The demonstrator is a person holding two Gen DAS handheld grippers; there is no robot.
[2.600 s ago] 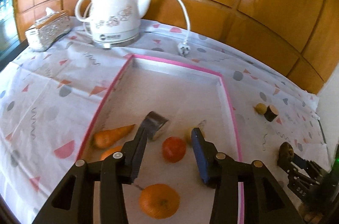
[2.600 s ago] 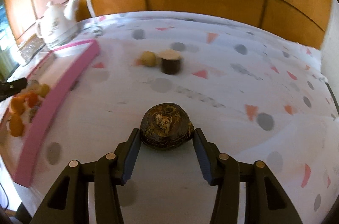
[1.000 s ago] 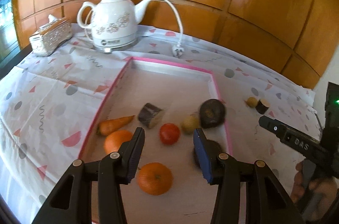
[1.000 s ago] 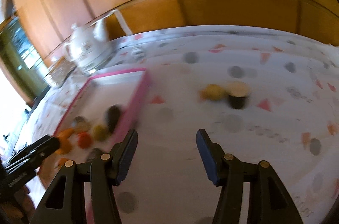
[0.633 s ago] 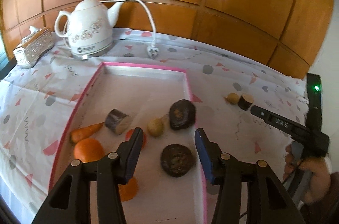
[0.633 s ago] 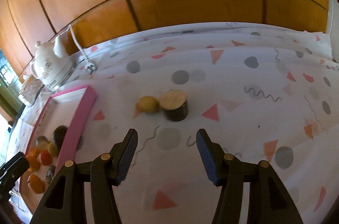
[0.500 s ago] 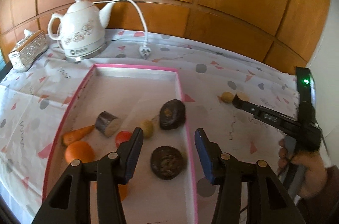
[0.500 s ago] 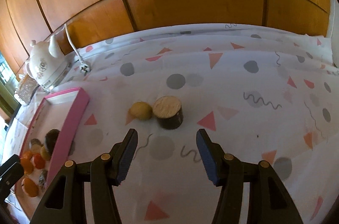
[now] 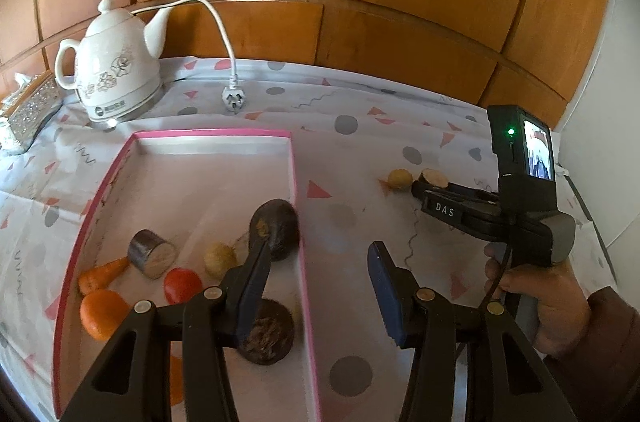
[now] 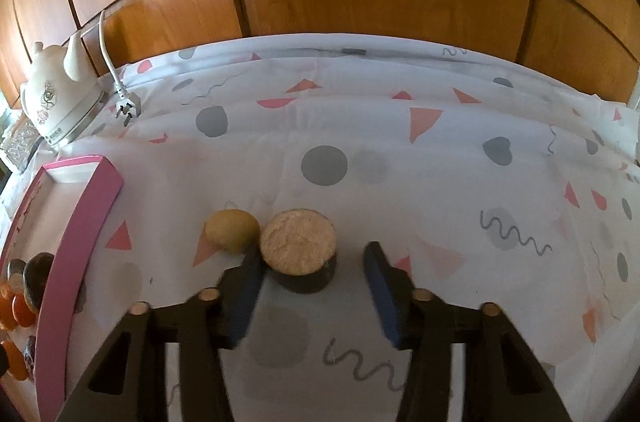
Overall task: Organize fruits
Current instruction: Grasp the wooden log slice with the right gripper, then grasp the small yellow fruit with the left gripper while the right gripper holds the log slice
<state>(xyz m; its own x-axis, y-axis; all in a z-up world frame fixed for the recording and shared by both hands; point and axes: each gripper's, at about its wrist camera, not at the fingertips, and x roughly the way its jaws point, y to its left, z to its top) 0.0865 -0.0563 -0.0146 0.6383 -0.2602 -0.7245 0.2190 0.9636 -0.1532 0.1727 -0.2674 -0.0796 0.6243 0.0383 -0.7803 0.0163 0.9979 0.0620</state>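
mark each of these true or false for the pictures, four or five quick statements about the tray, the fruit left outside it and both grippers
1. The right gripper is open around the dark cut-topped piece. True.
2. The small yellow fruit lies inside the pink tray. False: it sits on the tablecloth outside the tray, beside the cut-topped piece.
3. The left gripper holds an orange. False: it is open and holds nothing.
4. A carrot lies in the tray. True.
5. The white kettle is plugged in. False: its plug lies loose on the cloth.
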